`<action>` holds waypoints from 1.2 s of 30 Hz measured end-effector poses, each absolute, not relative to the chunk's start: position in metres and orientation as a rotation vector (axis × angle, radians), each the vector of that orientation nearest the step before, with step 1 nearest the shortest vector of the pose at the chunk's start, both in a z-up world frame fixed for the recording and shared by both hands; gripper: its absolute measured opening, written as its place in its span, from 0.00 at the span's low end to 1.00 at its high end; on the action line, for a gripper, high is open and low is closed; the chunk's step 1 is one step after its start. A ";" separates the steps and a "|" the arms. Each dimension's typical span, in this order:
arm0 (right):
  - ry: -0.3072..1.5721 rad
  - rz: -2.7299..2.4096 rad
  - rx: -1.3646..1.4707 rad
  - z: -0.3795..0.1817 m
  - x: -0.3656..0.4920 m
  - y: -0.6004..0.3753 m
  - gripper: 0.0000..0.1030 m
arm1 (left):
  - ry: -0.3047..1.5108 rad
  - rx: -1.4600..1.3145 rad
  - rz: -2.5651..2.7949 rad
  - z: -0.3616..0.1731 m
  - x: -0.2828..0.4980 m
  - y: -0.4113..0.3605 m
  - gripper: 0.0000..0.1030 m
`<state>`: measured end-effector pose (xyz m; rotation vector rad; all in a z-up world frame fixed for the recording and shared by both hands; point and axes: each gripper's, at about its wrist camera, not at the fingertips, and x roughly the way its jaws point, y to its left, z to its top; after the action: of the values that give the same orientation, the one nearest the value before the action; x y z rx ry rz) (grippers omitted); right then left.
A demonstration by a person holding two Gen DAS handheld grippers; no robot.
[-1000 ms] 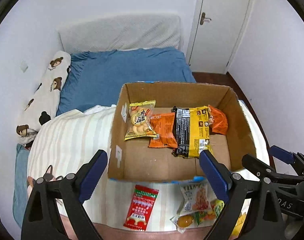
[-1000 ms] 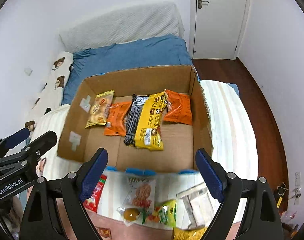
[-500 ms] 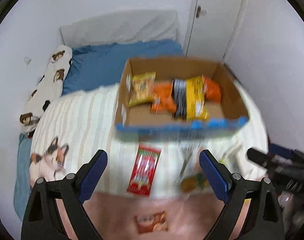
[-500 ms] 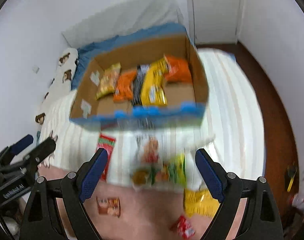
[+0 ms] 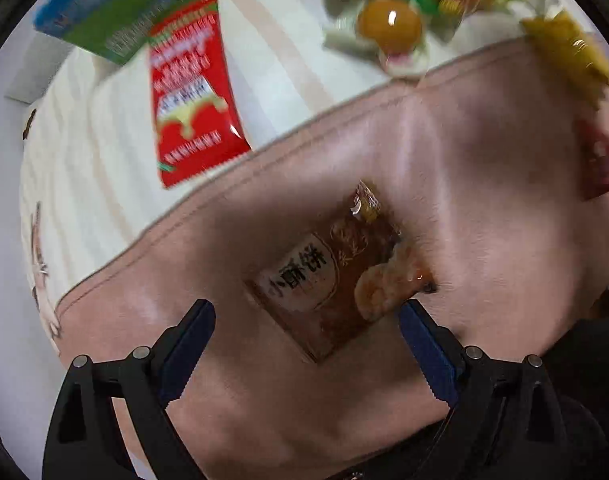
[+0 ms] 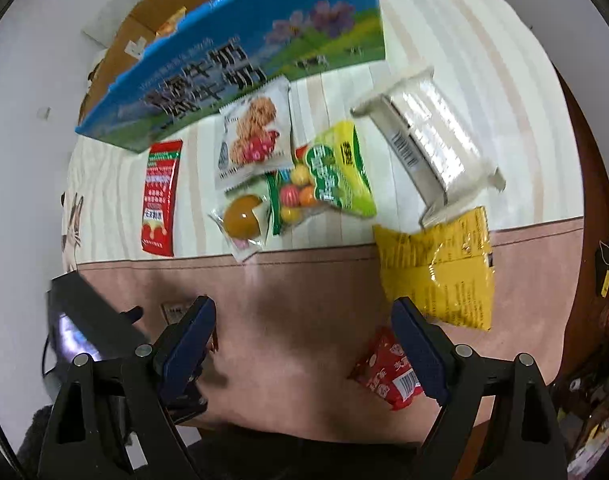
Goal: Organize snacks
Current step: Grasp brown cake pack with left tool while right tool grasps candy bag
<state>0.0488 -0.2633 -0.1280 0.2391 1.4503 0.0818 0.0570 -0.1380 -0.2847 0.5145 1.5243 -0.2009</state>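
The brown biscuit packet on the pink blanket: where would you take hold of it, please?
Grip the brown biscuit packet across its short width, coming straight down from above. It lies flat and slanted on the pink blanket, already between the open left tool fingers, so turn slightly to square up.

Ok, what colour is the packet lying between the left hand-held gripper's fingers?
Brown packet with a white label panel, clearest in the left wrist view.
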 end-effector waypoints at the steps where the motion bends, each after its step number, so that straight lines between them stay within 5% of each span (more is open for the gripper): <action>1: 1.453 0.079 0.230 -0.131 0.050 -0.262 0.89 | 1.526 0.504 -0.182 -0.287 0.060 -0.137 0.92; 13: 1.411 0.080 0.009 -0.153 0.132 -0.242 0.89 | 1.507 -0.090 0.028 -0.253 0.120 -0.076 0.92; 18: 1.480 0.104 0.058 -0.180 0.155 -0.246 0.64 | 1.521 -0.131 0.020 -0.253 0.105 -0.072 0.92; 24: 1.703 0.296 0.229 -0.190 0.108 -0.229 0.65 | 1.540 -0.183 0.023 -0.267 0.073 -0.066 0.92; 27: 1.595 0.309 -0.009 -0.168 0.107 -0.207 0.83 | 1.548 -0.206 0.029 -0.274 0.065 -0.058 0.92; 32: 1.481 0.318 -0.418 -0.188 0.127 -0.163 0.84 | 1.565 -0.215 0.015 -0.285 0.060 -0.057 0.91; 33: 1.494 0.306 -0.501 -0.201 0.129 -0.156 0.82 | 1.567 -0.208 0.014 -0.287 0.063 -0.058 0.92; 34: 1.500 0.286 -0.540 -0.209 0.129 -0.153 0.67 | 1.569 -0.203 0.013 -0.289 0.063 -0.059 0.92; 36: 1.513 0.247 -0.525 -0.218 0.127 -0.156 0.61 | 1.572 -0.205 0.008 -0.289 0.061 -0.060 0.91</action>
<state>0.1268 -0.1559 -0.2177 -0.5250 1.5134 0.2466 0.0609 -0.0597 -0.2890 -0.2049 1.5719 0.0081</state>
